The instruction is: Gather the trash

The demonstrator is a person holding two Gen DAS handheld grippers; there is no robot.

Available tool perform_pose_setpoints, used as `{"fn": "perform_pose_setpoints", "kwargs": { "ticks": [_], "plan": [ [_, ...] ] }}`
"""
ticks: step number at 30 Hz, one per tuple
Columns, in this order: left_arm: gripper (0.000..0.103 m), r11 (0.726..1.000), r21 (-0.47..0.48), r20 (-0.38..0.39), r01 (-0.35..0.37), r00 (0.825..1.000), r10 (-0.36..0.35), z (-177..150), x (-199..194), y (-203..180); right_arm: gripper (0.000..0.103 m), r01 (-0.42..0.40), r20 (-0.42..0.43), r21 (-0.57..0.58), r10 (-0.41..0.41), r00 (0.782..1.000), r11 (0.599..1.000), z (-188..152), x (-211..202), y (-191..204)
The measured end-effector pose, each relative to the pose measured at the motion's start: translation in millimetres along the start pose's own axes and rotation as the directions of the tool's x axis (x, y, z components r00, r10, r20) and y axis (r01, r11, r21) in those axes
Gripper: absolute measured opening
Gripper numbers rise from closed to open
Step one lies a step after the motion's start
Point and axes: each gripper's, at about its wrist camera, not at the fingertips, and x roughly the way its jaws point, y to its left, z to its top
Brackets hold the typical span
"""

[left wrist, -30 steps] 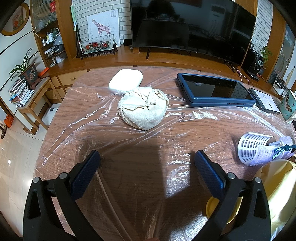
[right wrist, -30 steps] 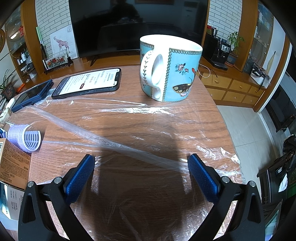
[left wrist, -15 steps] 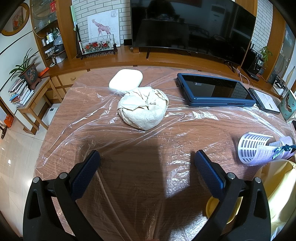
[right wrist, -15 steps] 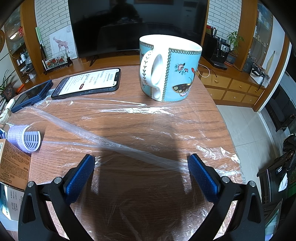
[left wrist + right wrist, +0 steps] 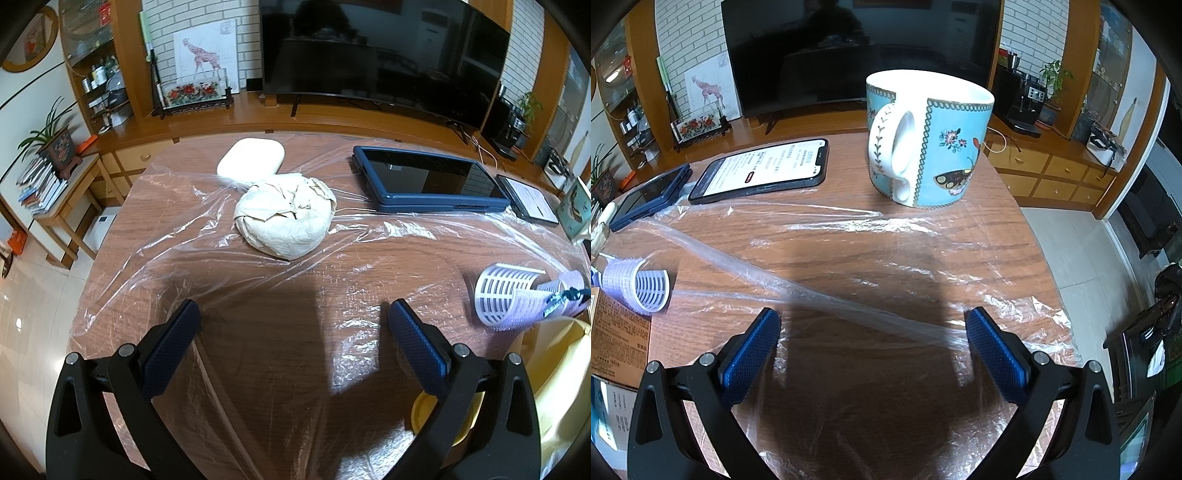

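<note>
Both pairs of our fingers are spread wide and empty — left gripper (image 5: 293,325) faces the crumpled paper wad (image 5: 286,216), lying on the plastic sheet (image 5: 369,236) ahead, beside a white case (image 5: 251,160). Our right gripper (image 5: 871,332) hovers before the mug (image 5: 929,142). We judge a low reach could snag the loose sheet — dragging mug and phone (image 5: 761,170).

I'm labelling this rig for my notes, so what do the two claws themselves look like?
Both match. The left claw and right claw each have two matte black plastic arms with triangular cut-outs and silver pivot screws. Each finger ends in a flat rectangular blue pad with a fine knurled texture, darker navy in the left view. No cables, markings or sleeves are visible.
</note>
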Motion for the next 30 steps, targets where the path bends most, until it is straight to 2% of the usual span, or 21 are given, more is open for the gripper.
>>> {"fn": "perform_pose_setpoints", "kwargs": {
  "ticks": [2,4,5,8,9,11,14,16,17,19,21,24,25,27,29,30],
  "plan": [
    [0.101,1.0,-0.017,-0.01,0.018,1.0,-0.018,0.3,-4.8,5.5,0.099,-0.025,0.037,0.0,0.025,0.999,1.0,1.5,-15.7,4.2],
    [0.101,0.998,-0.042,0.018,0.041,0.999,-0.04,1.4,-19.7,13.8,0.099,-0.051,0.086,-0.027,0.053,0.995,0.998,3.1,-41.2,13.9],
    [0.101,0.997,-0.047,0.03,0.058,0.998,-0.056,5.8,-30.2,20.5,0.099,-0.089,0.107,-0.045,0.093,0.99,0.995,3.2,-56.1,19.5],
    [0.101,0.987,-0.008,0.036,0.164,0.986,-0.163,-0.9,-54.0,20.7,0.099,-0.247,0.127,-0.142,0.265,0.956,0.959,2.2,-92.7,40.3],
    [0.101,0.981,0.012,0.031,0.195,0.98,-0.196,-4.9,-61.8,18.1,0.099,-0.299,0.124,-0.19,0.325,0.938,0.935,0.9,-104.9,50.1],
    [0.101,0.958,0.051,0.016,0.283,0.959,-0.284,-13.4,-80.9,12.6,0.099,-0.39,0.096,-0.259,0.426,0.9,0.884,-1.0,-120.8,65.9],
    [0.101,0.907,0.096,-0.026,0.411,0.911,-0.411,-23.9,-98.7,-5.5,0.099,-0.495,0.06,-0.321,0.539,0.84,0.807,-2.3,-134.0,92.6],
    [0.101,0.88,0.14,-0.07,0.455,0.891,-0.449,-29.1,-100.9,-27.8,0.099,-0.539,0.007,-0.347,0.576,0.817,0.768,-3.5,-130.2,115.2],
    [0.101,0.869,0.18,-0.09,0.461,0.888,-0.452,-30.2,-99.3,-39.4,0.099,-0.548,-0.035,-0.382,0.581,0.813,0.744,-5.7,-125.5,127.9],
    [0.101,0.86,0.273,-0.114,0.431,0.902,-0.416,-30.8,-93.9,-58.6,0.099,-0.524,-0.08,-0.455,0.553,0.829,0.72,-11.4,-120.7,147.4],
    [0.101,0.834,0.341,-0.144,0.435,0.9,-0.411,-30.5,-87.7,-73.4,0.099,-0.516,-0.131,-0.514,0.531,0.837,0.686,-18.8,-115.2,162.3],
    [0.101,0.806,0.406,-0.173,0.432,0.902,-0.396,-26.8,-79.3,-90.0,0.099,-0.456,-0.147,-0.578,0.464,0.874,0.677,-22.1,-104.0,174.4],
    [0.101,0.798,0.416,-0.184,0.436,0.9,-0.396,-24.0,-76.1,-94.0,0.099,-0.456,-0.16,-0.577,0.454,0.877,0.678,-21.0,-98.4,176.0],
    [0.101,0.784,0.41,-0.216,0.466,0.885,-0.412,-19.2,-70.5,-99.6,0.099,-0.485,-0.197,-0.539,0.456,0.868,0.689,-18.1,-86.2,171.8],
    [0.101,0.768,0.403,-0.249,0.497,0.867,-0.431,-17.5,-66.0,-104.6,0.099,-0.478,-0.177,-0.526,0.46,0.87,0.703,-18.9,-85.3,165.5],
    [0.101,0.765,0.396,-0.263,0.508,0.861,-0.436,-17.3,-63.2,-106.2,0.099,-0.496,-0.181,-0.507,0.476,0.861,0.704,-17.2,-85.6,161.5]
  ]
}}
